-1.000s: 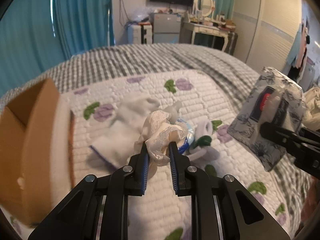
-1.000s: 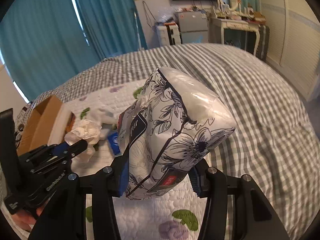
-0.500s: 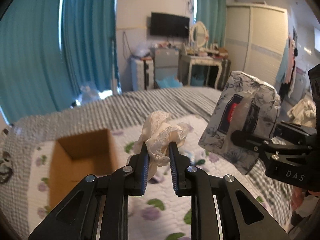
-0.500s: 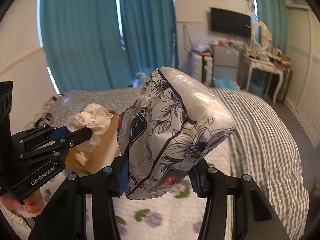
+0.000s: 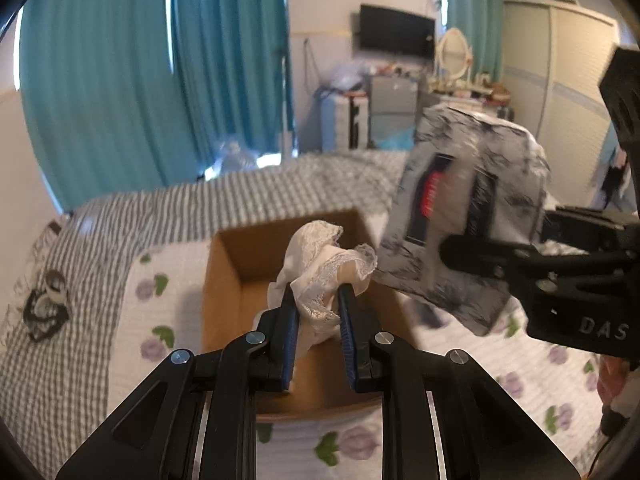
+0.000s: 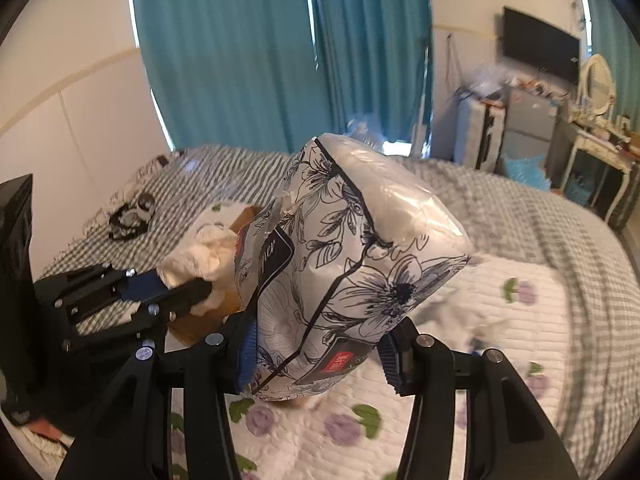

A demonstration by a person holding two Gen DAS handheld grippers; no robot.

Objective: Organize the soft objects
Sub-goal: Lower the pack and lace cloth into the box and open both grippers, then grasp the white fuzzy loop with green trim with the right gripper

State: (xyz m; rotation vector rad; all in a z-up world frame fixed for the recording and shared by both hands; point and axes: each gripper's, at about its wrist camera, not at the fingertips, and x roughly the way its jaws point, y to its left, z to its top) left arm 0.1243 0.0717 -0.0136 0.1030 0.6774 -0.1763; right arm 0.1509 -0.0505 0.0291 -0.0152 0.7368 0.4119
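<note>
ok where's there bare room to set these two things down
The cardboard box floor left of the lace cloth is bare. The quilt right of the tissue pack looks free. It is crowded between the grippers.

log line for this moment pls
left hand-held gripper: shut on lace cloth | right hand-held gripper: shut on tissue pack | box: below

Black hand-held gripper (image 5: 316,300): blue pads (image 5: 289,344), silver screws, white "DAS" lettering
</note>
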